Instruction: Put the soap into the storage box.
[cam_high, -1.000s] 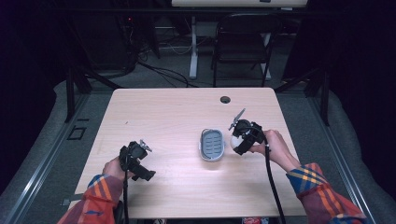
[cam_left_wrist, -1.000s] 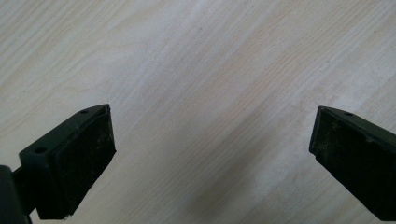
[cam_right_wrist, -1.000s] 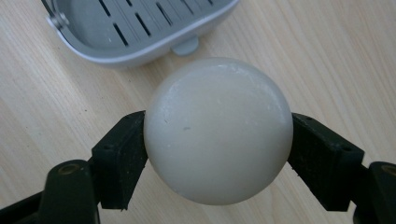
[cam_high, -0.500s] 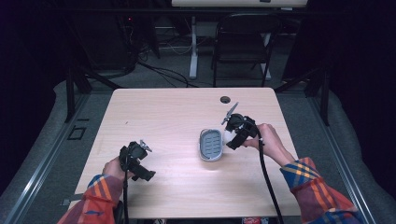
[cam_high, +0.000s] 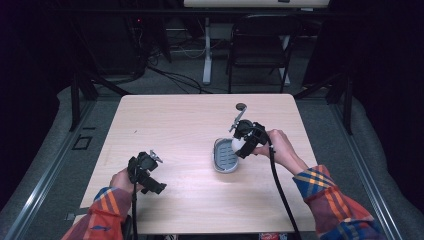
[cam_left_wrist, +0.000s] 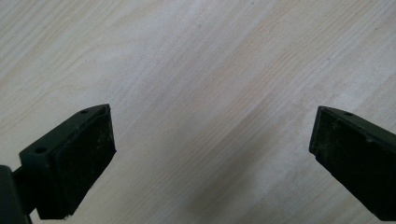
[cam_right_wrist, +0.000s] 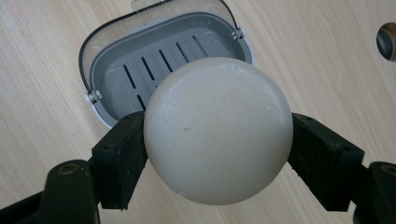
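A round, smooth, cream-white soap ball sits squeezed between the two black pads of the right claw. The pads press on its left and right sides, so the claw is clamped on the ball. The ball is up in the air, just above the near edge of a grey plastic soap dish with slits in its floor and a clear rim. In the high view the right claw holds the ball over the right side of the soap dish, which lies on the pale wooden bench. A small dark round hole is in the bench behind the dish. Well away to the left of the dish, the left claw is by the bench's front edge. Its pads stand wide apart with nothing between them, just bare wood below.
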